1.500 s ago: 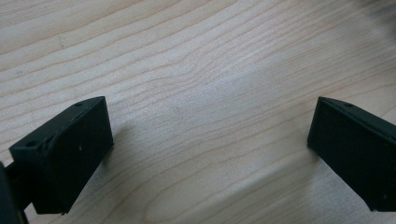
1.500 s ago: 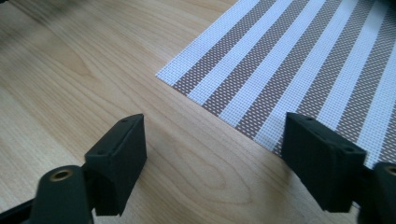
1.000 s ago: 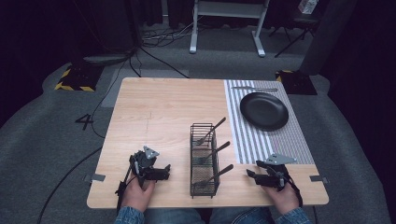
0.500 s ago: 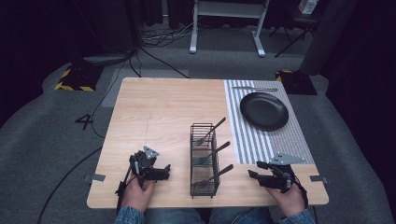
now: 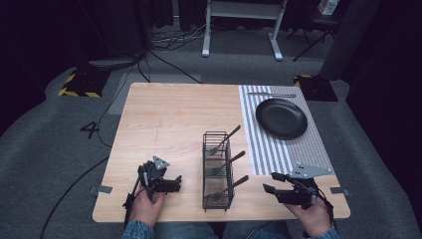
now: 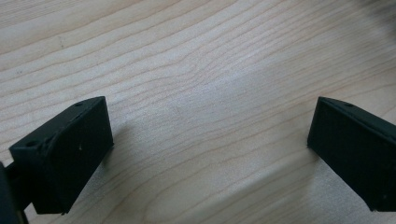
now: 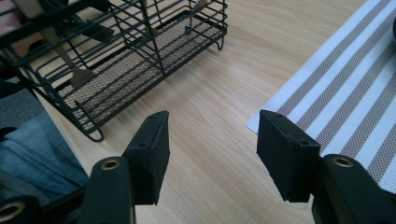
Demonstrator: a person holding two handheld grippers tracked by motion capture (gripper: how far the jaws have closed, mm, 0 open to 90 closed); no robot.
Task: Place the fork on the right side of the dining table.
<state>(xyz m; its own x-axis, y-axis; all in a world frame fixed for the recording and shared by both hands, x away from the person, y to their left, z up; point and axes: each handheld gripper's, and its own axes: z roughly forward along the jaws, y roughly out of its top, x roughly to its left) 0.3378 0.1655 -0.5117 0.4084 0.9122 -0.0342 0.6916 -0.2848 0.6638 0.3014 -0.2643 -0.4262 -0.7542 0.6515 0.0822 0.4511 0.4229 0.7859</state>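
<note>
A black wire basket [image 5: 218, 169] stands near the table's front edge, and three utensils lean in it with their handles [image 5: 234, 159] sticking out to the right. It also fills the upper left of the right gripper view, basket [image 7: 130, 70]. My left gripper [image 5: 175, 183] rests left of the basket, pointing at it, open over bare wood [image 6: 210, 135]. My right gripper [image 5: 269, 182] is held right of the basket and aims at it. Its jaws have just been closing a little and stand open with nothing between them [image 7: 212, 130].
A striped placemat [image 5: 271, 149] covers the table's right side, with a black plate [image 5: 281, 117] on it and a piece of cutlery [image 5: 271, 94] beyond the plate. The placemat's corner [image 7: 327, 107] lies right of my right jaws. The wooden table [image 5: 169, 119] stretches back left.
My right gripper has risen off the table and drawn slightly nearer, still aimed at the basket. The left gripper and the basket have not moved.
</note>
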